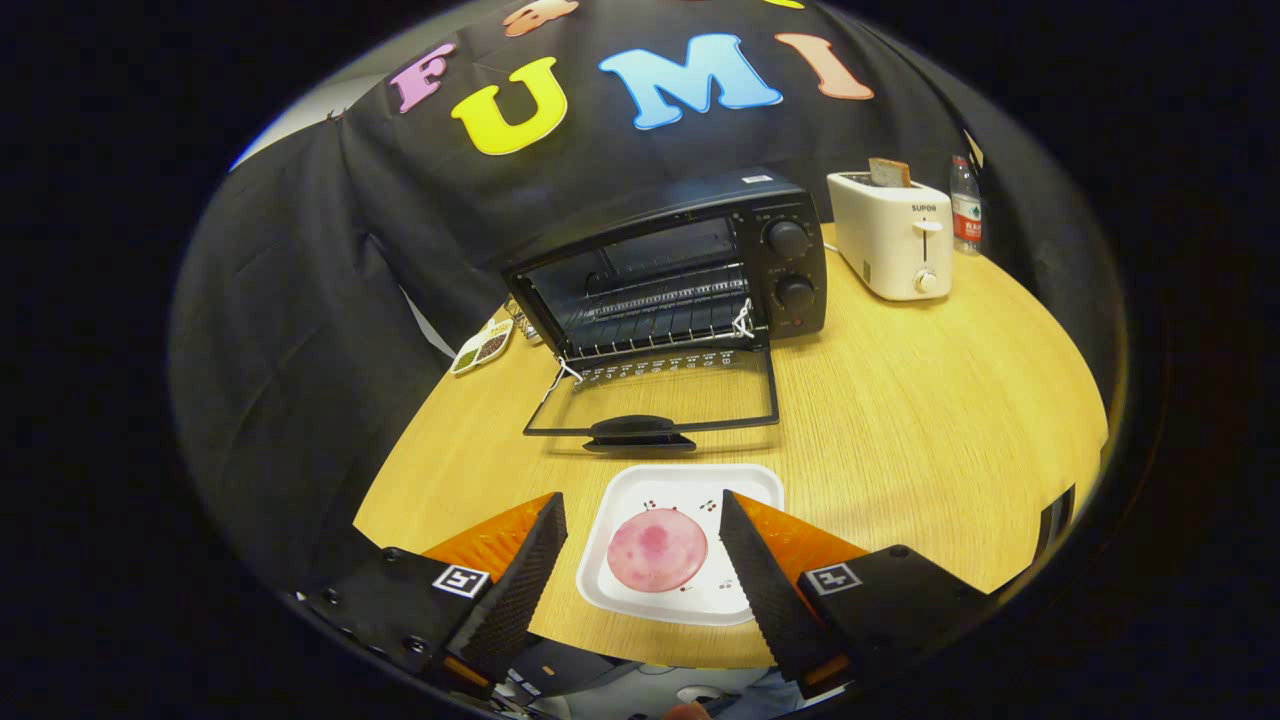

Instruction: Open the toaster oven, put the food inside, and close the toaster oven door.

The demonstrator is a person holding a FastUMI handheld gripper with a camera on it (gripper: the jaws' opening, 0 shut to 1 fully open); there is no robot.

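I have the claw (642,545) spread wide, holding nothing, its two fingers standing either side of a white tray (690,480) at the near edge of the table (930,410). On the tray lies the food (657,549), a flat pink round that looks to me like a slice of cold meat, resting nearer the tray's front and just between my fingers. I judge it light, soft and floppy, probably a little slick, so pinching the slice itself would likely fold or tear it; the tray looks stiff and shallow, and I would rather take hold of its rim, on the near edge or a side, and carry slice and tray together, kept level so the slice does not slide. Beyond the tray the toaster oven (690,265) stands with its door (655,400) already dropped flat onto the table, handle toward me, just ahead of the tray. Inside I see a wire rack and nothing on it. To the oven's right is a white toaster (892,245) with a piece of bread standing in its slot, and a bottle (966,210) behind it. Left of the oven, near the table's edge, is a small divided dish (483,346) holding what look like grains or beans; I cannot tell which.
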